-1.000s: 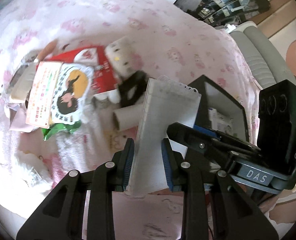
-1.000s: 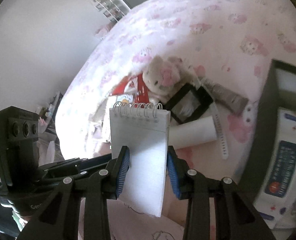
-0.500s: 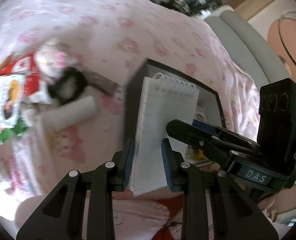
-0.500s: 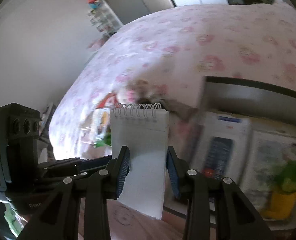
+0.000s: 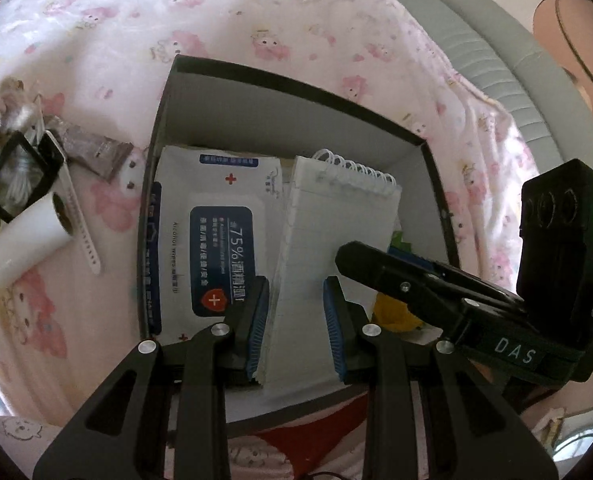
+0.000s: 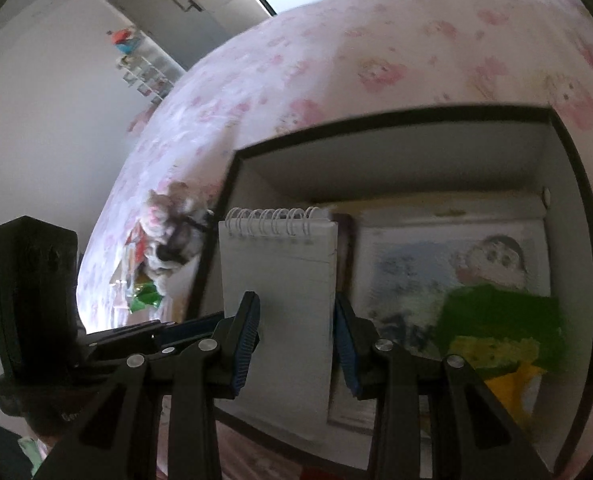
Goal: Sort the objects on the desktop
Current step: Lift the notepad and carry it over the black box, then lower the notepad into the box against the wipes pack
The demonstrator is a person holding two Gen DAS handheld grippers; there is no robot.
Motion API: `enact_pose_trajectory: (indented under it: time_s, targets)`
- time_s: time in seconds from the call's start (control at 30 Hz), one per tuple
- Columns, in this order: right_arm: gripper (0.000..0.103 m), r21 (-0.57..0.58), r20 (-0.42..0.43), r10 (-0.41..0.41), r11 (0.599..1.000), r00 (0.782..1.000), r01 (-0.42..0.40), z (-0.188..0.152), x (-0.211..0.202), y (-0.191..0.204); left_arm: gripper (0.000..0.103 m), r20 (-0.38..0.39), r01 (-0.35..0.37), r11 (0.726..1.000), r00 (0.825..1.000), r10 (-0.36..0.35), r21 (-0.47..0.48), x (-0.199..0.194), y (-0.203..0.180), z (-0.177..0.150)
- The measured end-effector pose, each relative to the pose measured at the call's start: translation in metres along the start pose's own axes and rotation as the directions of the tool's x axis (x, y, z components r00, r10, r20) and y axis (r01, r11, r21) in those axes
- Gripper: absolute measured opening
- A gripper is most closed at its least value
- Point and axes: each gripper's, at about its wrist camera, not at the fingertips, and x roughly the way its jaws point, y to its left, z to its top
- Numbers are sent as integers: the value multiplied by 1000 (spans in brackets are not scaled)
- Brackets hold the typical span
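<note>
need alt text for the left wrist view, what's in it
The left tongs grip a white spiral notepad over an open dark box on a pink patterned sheet. A pack of alcohol wipes lies inside; the right tongs reach in from the right.

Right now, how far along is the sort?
Done: wipes pack and a snack bag lie in the black box. In hand: both grippers, left and right, hold the spiral notepad over it. Left: paper roll, watch, tube, plush.
</note>
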Motion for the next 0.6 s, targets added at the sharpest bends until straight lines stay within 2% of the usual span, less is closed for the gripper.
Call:
enact_pose_trajectory:
  time_s: [0.07, 0.13, 0.2, 0.37, 0.47, 0.5, 0.57, 0.6]
  targets:
    - [34, 40, -40, 35, 999, 999, -34, -1, 13, -3, 24, 3, -80, 997, 997, 80, 20, 0, -4, -1]
    - [34, 63, -87, 96, 994, 992, -91, -2, 28, 1, 19, 13, -176, 983, 984, 176, 47, -1, -8, -2]
    - [33, 48, -101, 84, 996, 991, -80, -5, 38, 9, 14, 12, -237, 970, 971, 237, 59, 0, -8, -3]
    - [32, 41, -143, 83, 996, 986, -78, -7, 54, 19, 16, -20, -265, 964, 964, 266, 34, 5, 6, -9]
    - [32, -3, -118, 7, 1000, 993, -8, -10, 48, 27, 24, -2, -259, 965, 966, 259, 48, 4, 2, -16]
    - [32, -26, -92, -31, 999, 995, 29, -10, 42, 30, 27, 5, -253, 966, 967, 253, 57, 4, -1, -16]
    - [33, -73, -8, -132, 989, 991, 131, -10, 22, 34, 40, 25, -251, 964, 968, 250, 86, 4, -11, -18]
    - [35, -88, 24, -171, 981, 985, 172, -9, 17, 36, 41, 34, -245, 964, 970, 243, 104, 5, -16, -19]
